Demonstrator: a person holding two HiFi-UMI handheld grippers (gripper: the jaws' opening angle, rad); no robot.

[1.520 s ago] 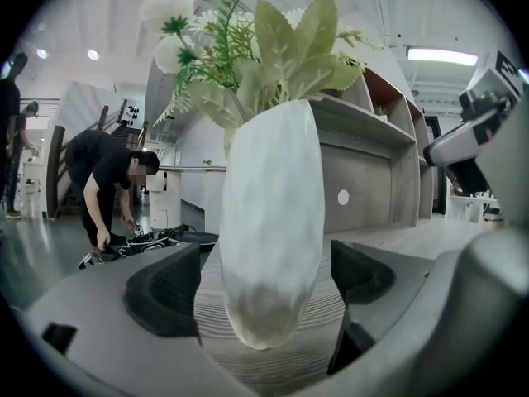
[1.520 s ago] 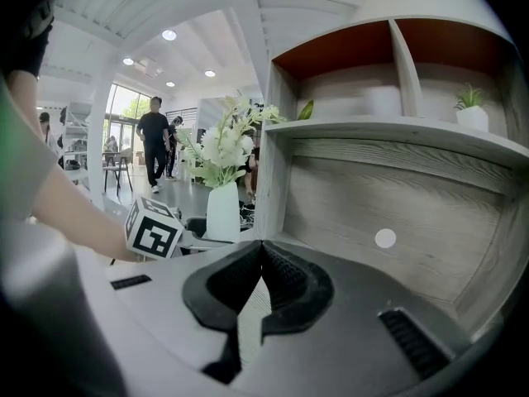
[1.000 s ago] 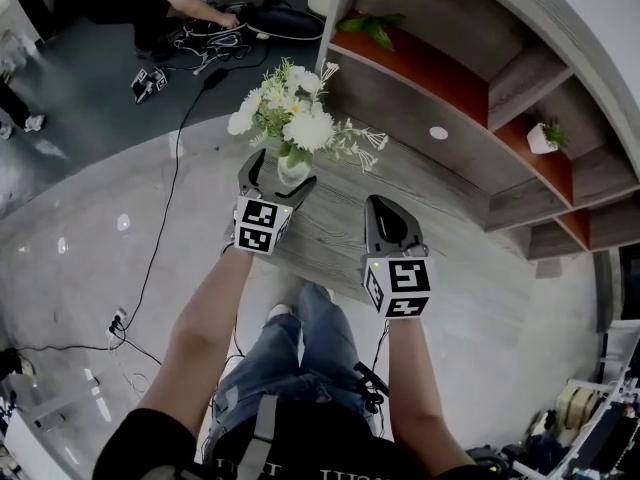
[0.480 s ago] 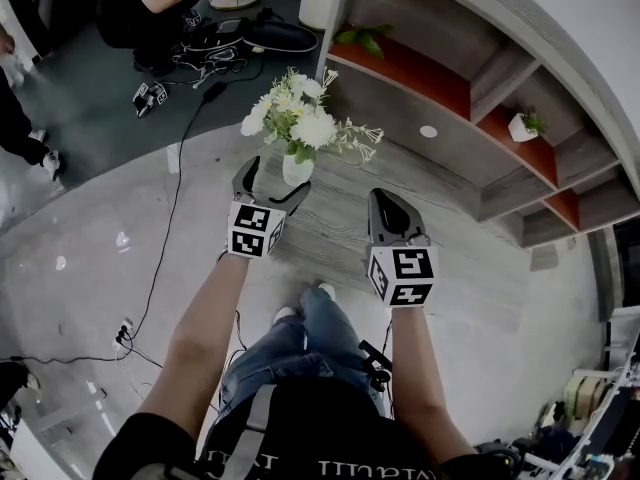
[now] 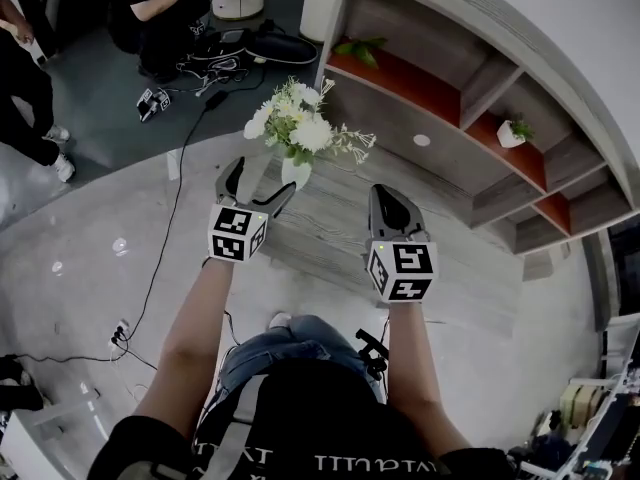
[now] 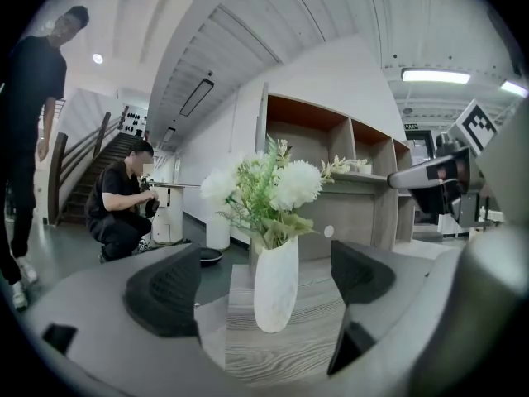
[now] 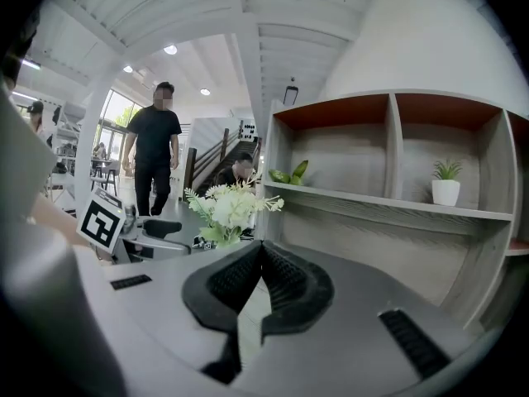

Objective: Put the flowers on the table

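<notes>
1. Our left gripper [image 5: 256, 182] has let go. Its jaws stand spread wide with nothing pinched. In the left gripper view the vase [image 6: 275, 284] sits ahead of the gap, clear of both pads, whereas 1.5 s ago it filled the space between them.
2. The flowers [image 5: 295, 128] now stand upright in their white vase on the grey wood-grain table [image 5: 335, 240], near its far-left corner. We judge that the flowers already rest where the task wants them, with no gripper bearing them.
3. In the head view the left gripper has pulled back toward 6 o'clock. Half a second ago its tips flanked the vase; now the vase lies at about 1 o'clock from them, just ahead.
4. Our right gripper [image 5: 389, 200] stays pressed together on nothing, at 3 o'clock of the left one and over the table, much as before.
5. The right gripper view now takes in more of the shelf unit [image 7: 388, 180], at 2 o'clock.
</notes>
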